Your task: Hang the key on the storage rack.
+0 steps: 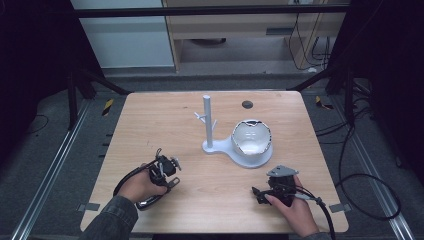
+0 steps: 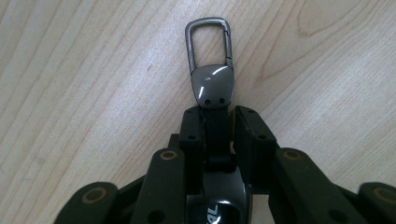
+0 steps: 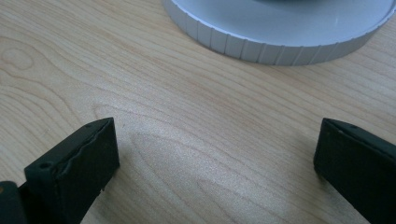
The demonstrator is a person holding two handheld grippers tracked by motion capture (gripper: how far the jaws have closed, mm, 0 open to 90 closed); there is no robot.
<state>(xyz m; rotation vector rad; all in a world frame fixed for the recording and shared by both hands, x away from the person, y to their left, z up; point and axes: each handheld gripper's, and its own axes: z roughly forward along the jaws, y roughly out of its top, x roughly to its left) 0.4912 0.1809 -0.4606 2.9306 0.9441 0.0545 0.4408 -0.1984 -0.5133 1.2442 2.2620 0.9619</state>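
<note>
one wooden counter (image 1: 150,130). two hand-held tools: left tool (image 1: 170,172), right tool (image 1: 260,192). one key fob with one carabiner clip (image 2: 210,51). one white stand (image 1: 240,150) with one upright post (image 1: 207,120). one white bowl (image 1: 252,137) on it. two hands.

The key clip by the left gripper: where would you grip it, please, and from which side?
Grip the key clip by its narrow dark strap, from the fob end, as the left gripper does: the strap fits between the jaws, leaving the metal loop free.
</note>
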